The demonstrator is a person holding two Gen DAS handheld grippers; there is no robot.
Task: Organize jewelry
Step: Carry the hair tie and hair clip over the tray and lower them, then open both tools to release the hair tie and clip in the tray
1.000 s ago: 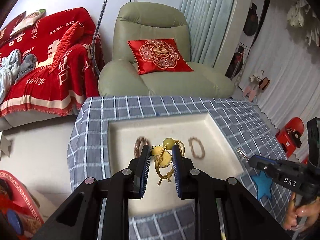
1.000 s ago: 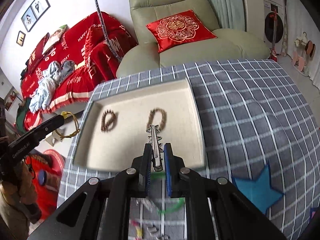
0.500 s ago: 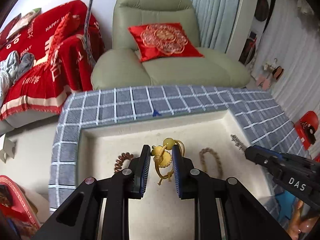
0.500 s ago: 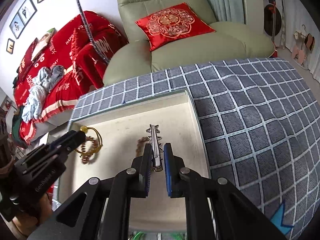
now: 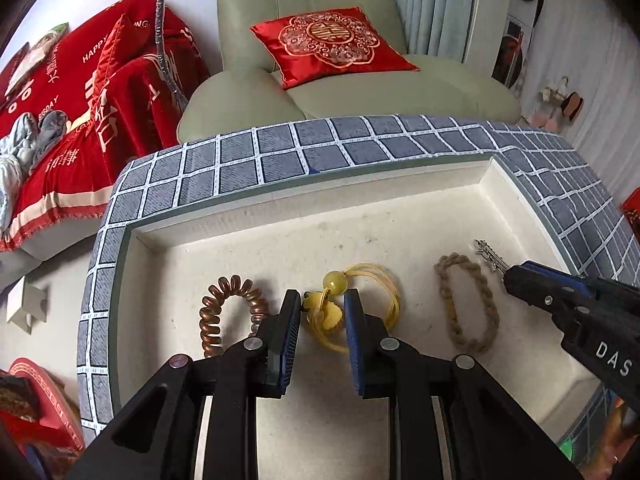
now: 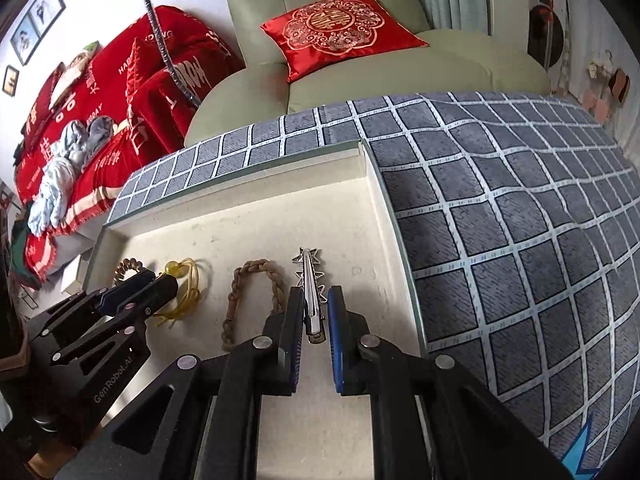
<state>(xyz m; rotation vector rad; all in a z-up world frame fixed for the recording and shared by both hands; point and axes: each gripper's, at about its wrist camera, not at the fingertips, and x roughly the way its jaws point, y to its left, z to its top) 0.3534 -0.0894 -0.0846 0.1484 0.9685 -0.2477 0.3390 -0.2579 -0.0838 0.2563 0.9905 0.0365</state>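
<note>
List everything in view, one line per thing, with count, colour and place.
tray: one, cream, on the checked cloth
checked cloth: one, grey-blue, under tray
spiral band: one, copper, tray left
yellow bracelet: one, yellow, with bead, in left gripper
braided bracelet: one, tan, tray right
hair clip: one, silver, in right gripper
armchair: one, green, behind
cushion: one, red, on armchair
left gripper: black, over tray
right gripper: black, over tray

Both the left gripper [image 5: 322, 300] and the right gripper [image 6: 314, 298] are matte black, blue-padded, silver-screwed (white lettering on their sides).
</note>
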